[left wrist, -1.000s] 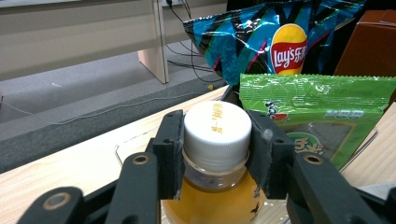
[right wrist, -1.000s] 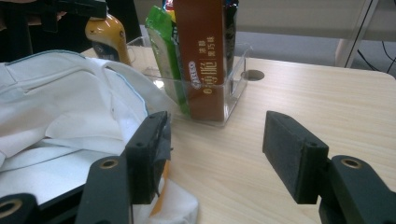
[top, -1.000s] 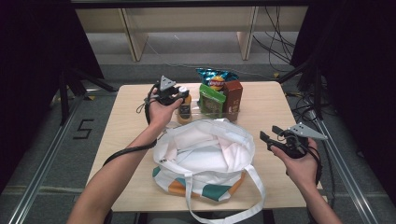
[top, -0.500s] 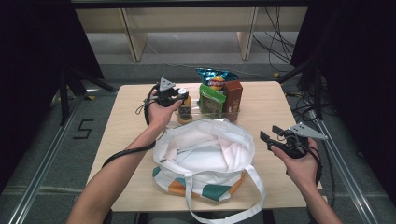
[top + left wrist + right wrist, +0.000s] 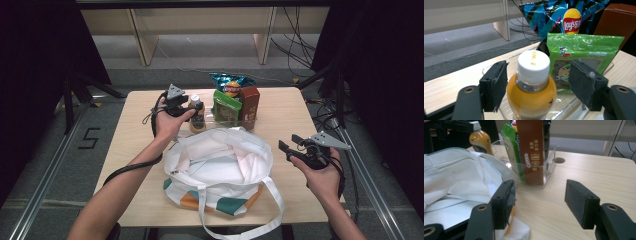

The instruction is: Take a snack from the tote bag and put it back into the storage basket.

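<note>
We see the left gripper (image 5: 192,111) at the far part of the table (image 5: 280,107), around a bottle (image 5: 532,88) of orange drink with a white cap. Its jaws have just been opening; they now stand wide on both sides of the bottle, the left pad very close to it and the right pad clearly apart. The bottle stands upright at the left end of a clear tray (image 5: 549,167), beside a green snack bag (image 5: 581,53), a blue chips bag (image 5: 554,15) and a brown carton (image 5: 530,147). The right gripper (image 5: 289,143) hovers near the right edge, jaws wide and empty, just beside a white tote bag (image 5: 217,167) at the near edge.
</note>
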A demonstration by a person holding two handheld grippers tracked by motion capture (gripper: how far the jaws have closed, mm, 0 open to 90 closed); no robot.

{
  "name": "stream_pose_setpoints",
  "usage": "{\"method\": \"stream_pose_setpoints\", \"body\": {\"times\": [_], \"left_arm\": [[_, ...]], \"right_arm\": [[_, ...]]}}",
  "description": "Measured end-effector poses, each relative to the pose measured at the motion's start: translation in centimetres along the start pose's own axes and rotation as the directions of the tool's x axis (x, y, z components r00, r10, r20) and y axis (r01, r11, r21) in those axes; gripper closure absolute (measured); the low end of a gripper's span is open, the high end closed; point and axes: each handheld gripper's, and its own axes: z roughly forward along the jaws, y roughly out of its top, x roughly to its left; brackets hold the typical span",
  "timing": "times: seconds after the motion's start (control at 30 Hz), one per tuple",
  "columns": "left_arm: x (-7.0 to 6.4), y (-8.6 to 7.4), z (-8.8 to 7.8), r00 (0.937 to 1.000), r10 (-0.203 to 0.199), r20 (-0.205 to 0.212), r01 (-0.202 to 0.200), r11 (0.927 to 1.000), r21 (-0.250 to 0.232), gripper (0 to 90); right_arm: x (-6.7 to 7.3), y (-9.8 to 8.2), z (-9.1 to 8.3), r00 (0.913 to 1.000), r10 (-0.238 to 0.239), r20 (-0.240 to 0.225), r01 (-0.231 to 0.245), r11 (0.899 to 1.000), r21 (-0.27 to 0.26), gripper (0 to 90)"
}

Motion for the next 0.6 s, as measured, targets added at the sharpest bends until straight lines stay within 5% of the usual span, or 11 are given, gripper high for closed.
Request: {"method": "stream_pose_setpoints", "body": {"times": [0.13, 0.2, 0.27, 0.6], "left_arm": [[-0.2, 0.0, -0.8, 0.9999, 0.009, 0.007, -0.009, 1.0, -0.005, 28.7], [-0.3, 0.1, -1.2, 0.9999, 0.007, 0.011, -0.007, 1.0, -0.005, 28.3], [-0.3, 0.1, -1.8, 1.0, 0.004, 0.008, -0.004, 1.0, -0.004, 28.0], [-0.6, 0.0, -4.9, 0.999, -0.033, 0.03, 0.033, 0.9994, -0.006, 28.2]], "right_arm": [[0.0, 0.0, 0.0, 1.0, -0.006, 0.001, 0.006, 1.0, -0.008, 41.3], [-0.4, 0.0, 0.1, 0.9989, -0.046, 0.0, 0.046, 0.999, -0.019, 41.3], [0.0, 0.1, -0.1, 1.0, 0.007, 0.004, -0.007, 1.0, -0.004, 41.3], [0.0, 0.1, -0.1, 1.0, 0.003, 0.0, -0.003, 1.0, -0.008, 41.3]]}}
